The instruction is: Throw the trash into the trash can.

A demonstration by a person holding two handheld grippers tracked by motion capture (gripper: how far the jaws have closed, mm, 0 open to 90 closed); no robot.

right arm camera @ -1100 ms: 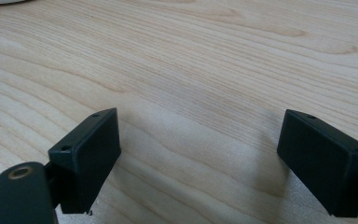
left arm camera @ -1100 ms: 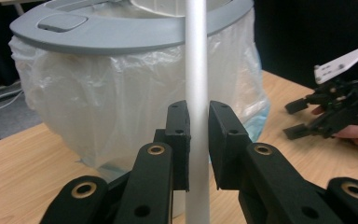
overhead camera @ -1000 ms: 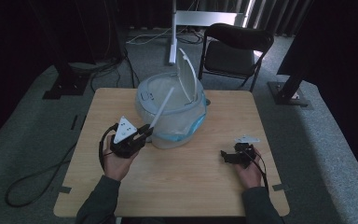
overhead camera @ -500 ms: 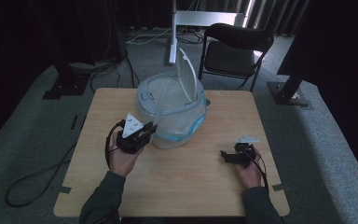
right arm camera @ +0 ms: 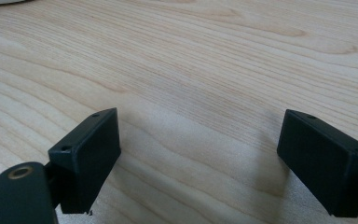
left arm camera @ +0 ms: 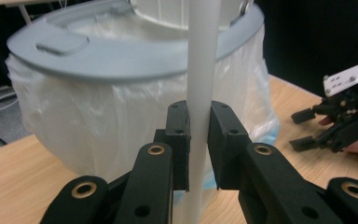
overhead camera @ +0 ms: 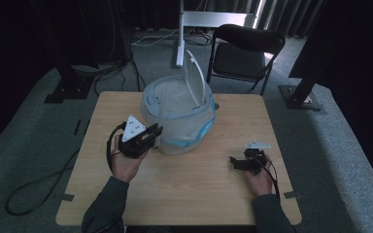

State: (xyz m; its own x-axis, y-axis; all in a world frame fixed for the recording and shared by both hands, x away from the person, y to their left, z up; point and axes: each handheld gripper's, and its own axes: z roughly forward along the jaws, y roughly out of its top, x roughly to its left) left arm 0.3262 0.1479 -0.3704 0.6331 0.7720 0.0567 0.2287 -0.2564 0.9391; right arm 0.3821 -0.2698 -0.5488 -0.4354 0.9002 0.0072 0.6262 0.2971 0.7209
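A white plastic handle of a lined bin is clamped between the jaws of the left gripper; the pads are seen pressed on both sides of the strip. The bin, a round container with a grey rim and a translucent bag liner, stands near the middle-back of the wooden table, just beside the left gripper. The handle is seen raised upright above the rim in the high view.

The right gripper is held wide open over bare tabletop, nothing between the jaws. It is placed well apart from the bin, at the right side of the table.

Risks, judged: the handle is thin and smooth, so it could slip through the pads if pulled sideways or twisted. The bin looks light and is not steadied by the other gripper, so a pull on the handle could tip or drag it. The liner could be snagged or pulled off the rim.

View differences: the pad contact on the handle is shown clearly by the left gripper view, while in the high view that contact is hidden by the gripper body. The bin's place on the table and the handle's full arc are given by the high view. The open gap of the right jaws is confirmed by the right gripper view.
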